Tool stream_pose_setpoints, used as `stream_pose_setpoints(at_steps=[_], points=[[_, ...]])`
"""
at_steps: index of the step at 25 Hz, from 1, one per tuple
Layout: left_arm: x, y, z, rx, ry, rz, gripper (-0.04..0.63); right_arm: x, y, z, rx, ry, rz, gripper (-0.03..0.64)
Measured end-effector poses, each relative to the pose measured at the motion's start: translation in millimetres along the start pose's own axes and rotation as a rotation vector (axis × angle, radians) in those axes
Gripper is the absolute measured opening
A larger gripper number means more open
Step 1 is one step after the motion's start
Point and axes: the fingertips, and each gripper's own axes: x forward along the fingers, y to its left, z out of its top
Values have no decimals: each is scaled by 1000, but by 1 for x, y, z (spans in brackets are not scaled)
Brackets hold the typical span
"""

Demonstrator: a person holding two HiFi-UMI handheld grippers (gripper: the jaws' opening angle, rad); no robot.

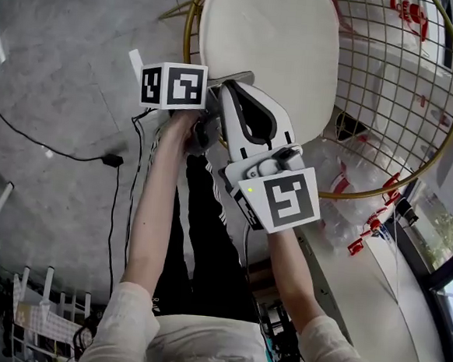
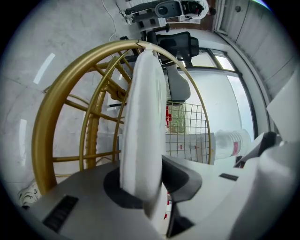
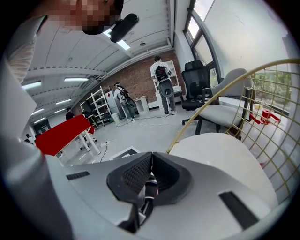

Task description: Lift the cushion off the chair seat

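Note:
A white round cushion (image 1: 268,47) lies on the seat of a gold wire chair (image 1: 414,175). My left gripper (image 1: 210,109), under its marker cube, is at the cushion's near edge. In the left gripper view the cushion (image 2: 145,117) runs edge-on between the jaws, and my left gripper (image 2: 140,187) is shut on its rim, with the gold frame (image 2: 61,98) behind. My right gripper (image 1: 236,83) hovers beside it at the same edge. In the right gripper view my right gripper (image 3: 151,164) is shut with nothing between the pads, and the cushion (image 3: 220,154) lies to its right.
A black cable (image 1: 57,151) trails over the grey floor to the left. A clear plastic bottle (image 2: 229,143) lies beyond the chair's wire back. Office chairs (image 3: 206,89), a red table (image 3: 61,133) and people (image 3: 161,79) stand farther off in the room.

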Motion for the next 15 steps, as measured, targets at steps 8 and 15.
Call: stream_pose_setpoints(at_steps=[8, 15], points=[[1, 4, 0, 37, -4, 56, 69, 0, 1, -6, -15, 10, 7, 17], [2, 4, 1, 44, -7, 77, 59, -4, -3, -3, -11, 3, 1, 17]])
